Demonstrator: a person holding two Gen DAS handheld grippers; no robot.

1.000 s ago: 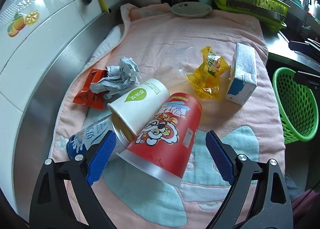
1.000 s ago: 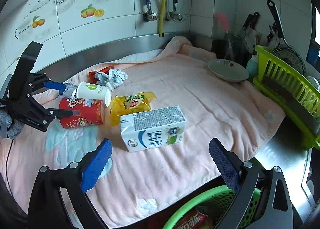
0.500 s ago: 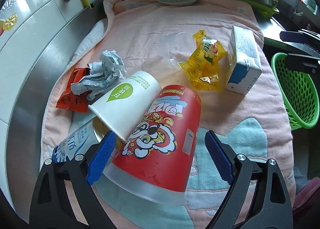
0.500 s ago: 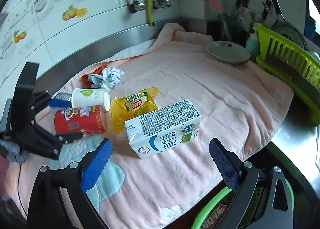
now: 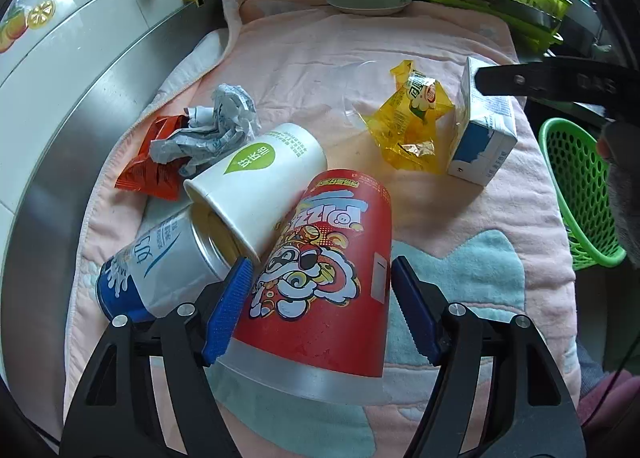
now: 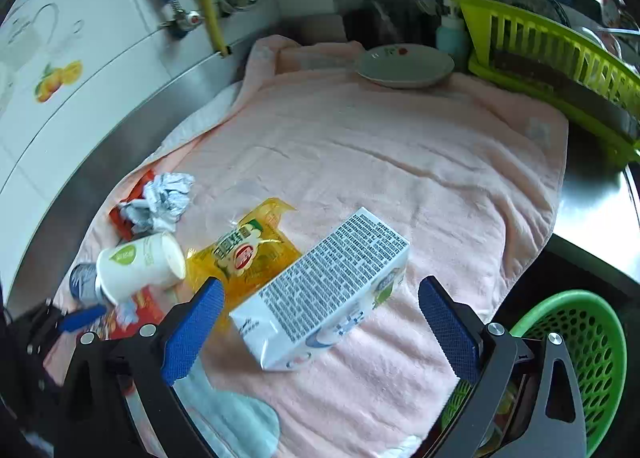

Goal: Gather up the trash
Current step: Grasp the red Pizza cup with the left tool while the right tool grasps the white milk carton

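Observation:
A red snack cup (image 5: 328,258) lies on its side on the pink towel (image 5: 320,46), between the fingers of my left gripper (image 5: 322,290). Its jaws are closing, with the pads close to the cup's sides and no squeeze visible. A white paper cup (image 5: 260,178) and a blue-and-silver can (image 5: 160,262) lean against the red cup. My right gripper (image 6: 320,314) is open and straddles a milk carton (image 6: 328,282) without touching it. A yellow packet (image 6: 244,254) lies just left of the carton.
Crumpled paper (image 5: 212,126) rests on an orange wrapper (image 5: 148,174) near the steel wall. A clear plastic cup (image 5: 360,90) lies mid-towel. A green basket (image 6: 580,346) hangs off the counter's right edge. A plate (image 6: 404,66) and a lime dish rack (image 6: 560,58) stand at the back.
My left gripper's jaws have narrowed around the red cup. My right gripper has rolled and moved in over the milk carton, which now sits between its fingers.

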